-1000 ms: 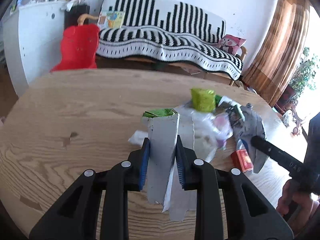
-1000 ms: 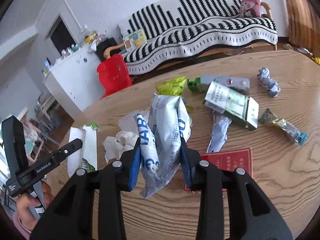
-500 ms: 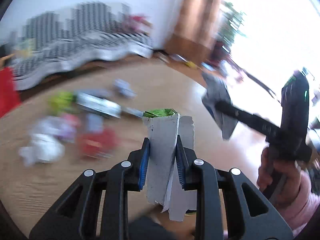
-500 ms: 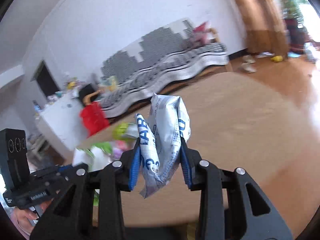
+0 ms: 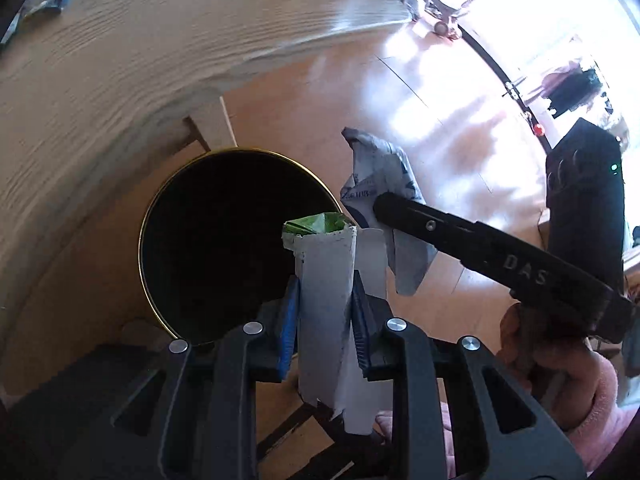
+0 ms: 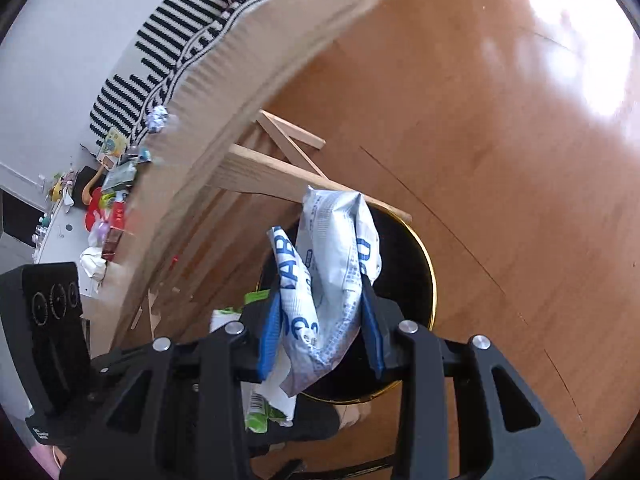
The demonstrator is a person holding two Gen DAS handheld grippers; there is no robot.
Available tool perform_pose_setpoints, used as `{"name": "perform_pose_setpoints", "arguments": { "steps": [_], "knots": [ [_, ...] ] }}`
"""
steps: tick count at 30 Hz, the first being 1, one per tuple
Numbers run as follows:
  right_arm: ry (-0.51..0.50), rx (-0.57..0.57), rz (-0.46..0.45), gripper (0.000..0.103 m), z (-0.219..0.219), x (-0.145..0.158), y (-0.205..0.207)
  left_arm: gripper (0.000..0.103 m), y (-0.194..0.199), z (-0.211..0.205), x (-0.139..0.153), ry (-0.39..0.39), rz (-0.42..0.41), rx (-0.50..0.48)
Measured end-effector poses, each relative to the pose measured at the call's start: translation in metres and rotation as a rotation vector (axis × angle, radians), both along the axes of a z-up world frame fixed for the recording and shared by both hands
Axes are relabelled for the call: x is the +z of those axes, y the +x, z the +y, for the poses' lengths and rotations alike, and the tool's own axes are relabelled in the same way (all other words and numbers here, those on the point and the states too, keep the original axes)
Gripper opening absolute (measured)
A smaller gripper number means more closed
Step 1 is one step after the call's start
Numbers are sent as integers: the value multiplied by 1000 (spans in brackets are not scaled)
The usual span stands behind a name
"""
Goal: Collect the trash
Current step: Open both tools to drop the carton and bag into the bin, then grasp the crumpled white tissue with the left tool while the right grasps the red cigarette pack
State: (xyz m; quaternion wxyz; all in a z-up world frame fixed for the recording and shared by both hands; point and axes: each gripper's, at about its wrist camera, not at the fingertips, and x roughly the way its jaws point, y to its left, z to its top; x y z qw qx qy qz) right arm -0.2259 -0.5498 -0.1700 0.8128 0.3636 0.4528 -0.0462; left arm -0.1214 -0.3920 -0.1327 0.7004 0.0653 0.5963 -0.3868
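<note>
Both grippers have swung off the tabletop since a second ago and now hang over the round black bin with a gold rim (image 5: 158, 216) on the floor beside the pale wooden table (image 5: 100, 80).

Left gripper (image 5: 324, 316) pinches a flattened white carton with a green folded top (image 5: 326, 276), its top end over the bin's mouth. Right gripper (image 6: 320, 320) pinches a crumpled white-and-blue plastic packet (image 6: 336, 272), also above the bin in the right wrist view.

I read this as the drop stage, nothing released yet.

Risks: in the left wrist view the packet (image 5: 384, 184) seems to sit near or past the rim, though fisheye warp makes that uncertain; let go there, it could land on the wooden floor (image 6: 500, 120). The carton might catch the rim. More trash (image 6: 116, 184) waits on the table.
</note>
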Motion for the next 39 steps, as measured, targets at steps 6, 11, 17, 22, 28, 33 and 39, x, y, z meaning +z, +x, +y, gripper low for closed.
{"name": "perform_pose_setpoints", "arguments": {
  "steps": [6,11,17,22,28,33,39],
  "knots": [
    [-2,25,19,36,12,4,29,24,6,1,6,-7,-2,36],
    [33,13,30,69,16,4,45,64,4,-5,12,-5,9,39],
    [-66,-153,23,96,-14,21,30,97,-4,9,51,-63,-123,38],
    [-324,-190,-16,96,-7,57,24,97,7,64,127,-131,-375,159],
    [-485,7,-195,96,61,102,50,97,35,179,172,-15,-578,416],
    [-483,214,-283,96,137,122,100,97,64,283,157,97,-575,672],
    [-433,578,-316,96,240,135,170,97,90,333,134,160,-505,813]
  ]
}}
